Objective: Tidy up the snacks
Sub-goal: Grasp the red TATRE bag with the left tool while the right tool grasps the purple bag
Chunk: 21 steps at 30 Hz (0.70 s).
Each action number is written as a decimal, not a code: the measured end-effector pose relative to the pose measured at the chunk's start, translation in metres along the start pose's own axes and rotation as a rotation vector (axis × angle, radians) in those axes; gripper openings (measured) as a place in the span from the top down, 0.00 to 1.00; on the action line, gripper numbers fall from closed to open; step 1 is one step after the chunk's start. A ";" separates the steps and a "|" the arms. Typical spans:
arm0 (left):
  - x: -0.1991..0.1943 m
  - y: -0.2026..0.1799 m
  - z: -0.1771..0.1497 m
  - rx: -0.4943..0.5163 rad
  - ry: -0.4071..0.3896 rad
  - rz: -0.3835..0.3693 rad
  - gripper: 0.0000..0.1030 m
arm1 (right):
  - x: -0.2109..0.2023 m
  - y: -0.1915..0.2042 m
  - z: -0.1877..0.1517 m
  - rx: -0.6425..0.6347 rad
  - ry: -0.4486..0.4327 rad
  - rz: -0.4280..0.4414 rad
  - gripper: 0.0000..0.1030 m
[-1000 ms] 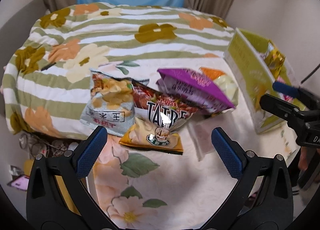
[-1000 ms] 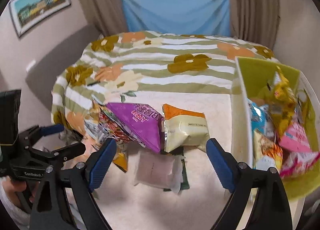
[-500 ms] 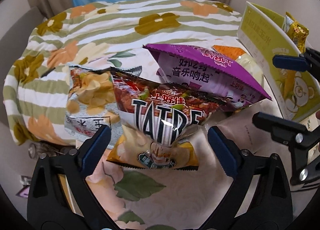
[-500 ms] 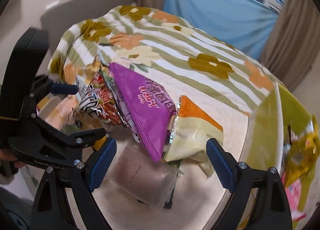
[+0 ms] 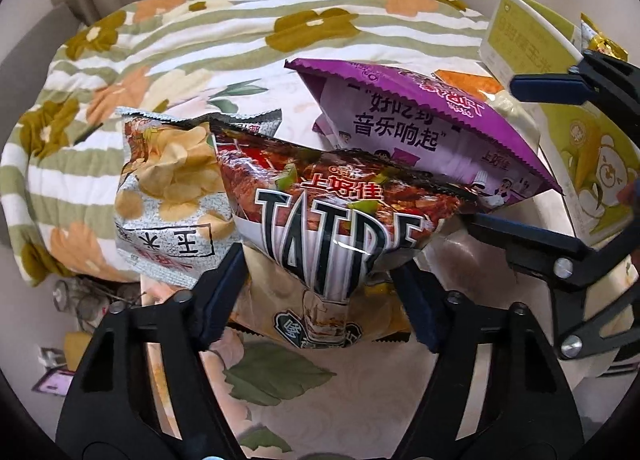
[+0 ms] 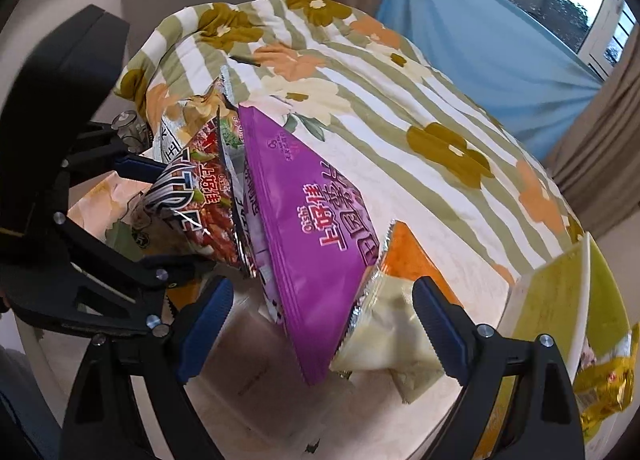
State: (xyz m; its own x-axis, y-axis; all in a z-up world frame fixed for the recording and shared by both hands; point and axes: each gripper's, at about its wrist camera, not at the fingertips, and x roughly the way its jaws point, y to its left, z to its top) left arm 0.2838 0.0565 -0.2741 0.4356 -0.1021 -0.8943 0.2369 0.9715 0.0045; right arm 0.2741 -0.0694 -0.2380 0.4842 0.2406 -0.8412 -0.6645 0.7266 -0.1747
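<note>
A: Grip first. The left gripper (image 5: 320, 288) is closing its blue-padded jaws around the lower end of the dark red foil snack bag with the big black-and-white lettering (image 5: 332, 216). The bag sits between the pads (image 5: 222, 296), and they look to be at its sides, though whether they press yet is hard to tell.

B: Then the squeeze should go on the flat crimped bottom rather than the puffed middle, in his judgement; a pillow bag full of air slides out of a pinch. Beneath it lies a yellow-and-cream packet (image 5: 320, 324), and the jaws ought to take one bag, not both.

A: Where does the red bag lie?

B: On the pale floral cloth covering the table (image 5: 280, 376), in a small heap: a silver-grey chip bag (image 5: 168, 196) on its left, a glossy purple bag (image 5: 420, 128) leaning over its right. The green-and-white cardboard box (image 5: 532, 48) holding sorted snacks stands well to the right.

A: And its direction?

B: Its long axis runs from the gripper toward the far side of the table, top seam away, lettering upright in the left wrist view, tilted up on the packets below.

A: The right gripper (image 6: 324, 324)?

B: Jaws wide apart, gripping nothing; the purple bag's corner and a pale cream bag with an orange top (image 6: 396, 324) lie between the pads untouched. It had best hold off, so the heap does not shift.
</note>
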 end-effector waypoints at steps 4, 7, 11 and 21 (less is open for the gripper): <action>-0.003 0.001 -0.001 0.006 0.007 -0.002 0.38 | 0.006 0.000 0.003 -0.033 -0.005 0.014 0.13; -0.006 0.007 -0.003 -0.007 0.017 -0.007 0.38 | 0.012 0.001 0.006 -0.070 -0.001 0.025 0.13; -0.012 0.014 -0.004 -0.026 0.016 -0.014 0.38 | 0.016 0.006 0.004 -0.144 0.003 0.017 0.13; -0.016 0.021 -0.009 -0.032 0.035 -0.018 0.38 | 0.036 0.019 0.009 -0.218 0.002 0.015 0.14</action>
State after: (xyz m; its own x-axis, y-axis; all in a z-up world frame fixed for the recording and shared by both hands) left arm 0.2742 0.0802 -0.2636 0.4004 -0.1129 -0.9093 0.2163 0.9760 -0.0260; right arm 0.2842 -0.0415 -0.2666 0.4721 0.2488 -0.8457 -0.7791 0.5666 -0.2682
